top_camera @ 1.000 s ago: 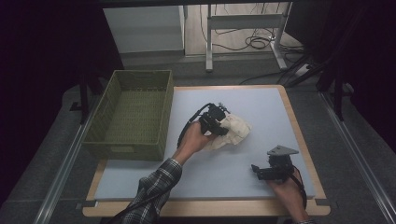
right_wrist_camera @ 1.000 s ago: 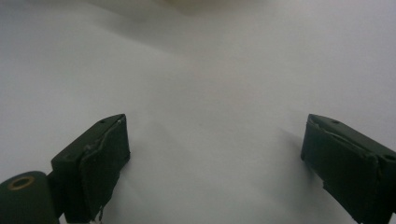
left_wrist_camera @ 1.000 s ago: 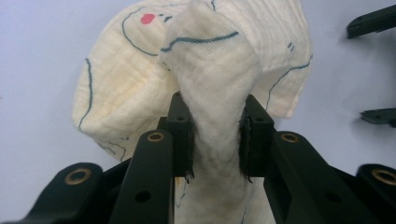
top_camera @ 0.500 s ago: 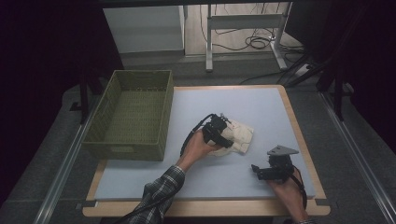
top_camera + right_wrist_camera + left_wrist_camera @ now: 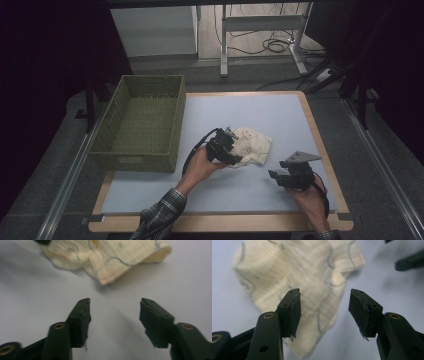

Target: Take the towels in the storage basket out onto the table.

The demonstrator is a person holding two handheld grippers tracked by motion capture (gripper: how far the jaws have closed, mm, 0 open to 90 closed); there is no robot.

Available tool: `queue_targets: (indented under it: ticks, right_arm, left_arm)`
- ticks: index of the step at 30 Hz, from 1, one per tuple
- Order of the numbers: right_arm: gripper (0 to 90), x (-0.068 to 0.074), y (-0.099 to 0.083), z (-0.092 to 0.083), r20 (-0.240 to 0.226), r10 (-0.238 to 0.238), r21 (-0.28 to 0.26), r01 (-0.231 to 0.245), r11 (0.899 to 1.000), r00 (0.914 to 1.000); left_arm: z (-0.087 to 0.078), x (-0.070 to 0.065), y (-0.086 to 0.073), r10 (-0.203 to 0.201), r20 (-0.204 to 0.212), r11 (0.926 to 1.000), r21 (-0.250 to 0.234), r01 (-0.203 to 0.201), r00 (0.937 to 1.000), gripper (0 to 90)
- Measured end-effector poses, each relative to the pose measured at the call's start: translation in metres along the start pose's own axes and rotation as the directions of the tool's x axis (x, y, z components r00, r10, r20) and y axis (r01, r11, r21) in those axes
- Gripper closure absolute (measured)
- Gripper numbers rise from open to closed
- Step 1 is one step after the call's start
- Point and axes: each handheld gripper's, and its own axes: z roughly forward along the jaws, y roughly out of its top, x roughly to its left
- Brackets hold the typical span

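Crumpled cream cloth, fine woven check, marked with thin grey-blue wavy lines. Rectangular olive-green plastic lattice basket. Pale blue table mat, edged by light wood. Black gripper jaws were noted.

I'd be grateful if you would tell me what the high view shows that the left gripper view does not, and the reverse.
High view alone: the green basket at the table's left, the wooden table edge, both forearms, and the floor with cables beyond.

Left gripper view alone: the left gripper seen close, open, its fingers poised over the cloth's grey stitched lines.

Both: the cream cloth crumpled on the pale blue surface, and the right gripper off to one side.
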Motion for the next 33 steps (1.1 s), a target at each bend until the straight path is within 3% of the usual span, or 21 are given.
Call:
queue_targets:
  ticks: [3, 8, 9, 10, 12, 14, 18, 20, 25, 30, 33]
  right_arm:
    - [49.8, -0.002, 0.01, 0.01, -0.046, 0.011, 0.013, -0.011, 1.0, 0.9989]
    - [51.8, -0.006, 0.019, 0.037, -0.081, 0.048, 0.056, -0.044, 0.997, 0.9955]
    - [55.6, -0.006, 0.02, 0.041, -0.085, 0.051, 0.056, -0.047, 0.997, 0.9951]
    - [65.1, -0.005, 0.022, 0.044, -0.076, 0.05, 0.043, -0.047, 0.998, 0.9958]
    - [78.3, -0.004, 0.026, 0.046, -0.063, 0.044, 0.035, -0.042, 0.998, 0.997]
    - [82.8, -0.002, 0.03, 0.043, -0.054, 0.03, 0.021, -0.029, 0.999, 0.9981]
    - [83.6, -0.002, 0.04, 0.025, -0.06, 0.005, -0.001, -0.005, 1.0, 0.9982]
    - [83.6, -0.004, 0.046, 0.016, -0.065, 0.007, -0.007, -0.008, 1.0, 0.9978]
    - [83.6, -0.014, 0.058, 0.004, -0.013, -0.012, 0.027, 0.012, 1.0, 0.9998]
    - [83.6, -0.027, 0.056, -0.007, 0.011, 0.006, 0.056, -0.006, 0.998, 0.9999]
    - [83.0, -0.034, 0.045, -0.014, 0.009, 0.032, 0.08, -0.032, 0.996, 0.9995]
  left_arm:
    - [0.003, -0.006, -0.005, 0.027, -0.007, 0.9996, 0.01, -0.027, 0.9996, 45.4]
    - [0.02, -0.009, -0.008, 0.048, -0.076, 0.9985, 0.031, -0.046, 0.9959, 44.8]
    - [0.024, -0.008, -0.009, 0.052, -0.091, 0.998, 0.039, -0.049, 0.9945, 48.8]
    - [0.026, -0.008, -0.01, 0.055, -0.1, 0.9977, 0.045, -0.05, 0.9935, 57.8]
    - [0.028, -0.006, -0.012, 0.052, -0.097, 0.9976, 0.05, -0.048, 0.9939, 70.7]
    - [0.023, -0.004, -0.014, 0.051, -0.094, 0.9986, 0.019, -0.05, 0.9942, 83.0]
    - [0.005, 0.001, -0.014, -0.008, -0.041, 0.997, -0.077, 0.005, 0.9991, 84.8]
    - [-0.005, 0.001, -0.012, -0.015, -0.05, 0.9946, -0.103, 0.01, 0.9986, 84.5]
    - [-0.02, 0.004, -0.017, -0.03, -0.1, 0.9943, -0.105, 0.019, 0.9945, 86.3]
    - [-0.026, 0.015, -0.031, -0.099, -0.12, 0.9918, -0.093, 0.088, 0.9878, 86.4]
    - [-0.024, 0.017, -0.04, -0.126, -0.116, 0.9901, -0.076, 0.118, 0.9852, 86.0]
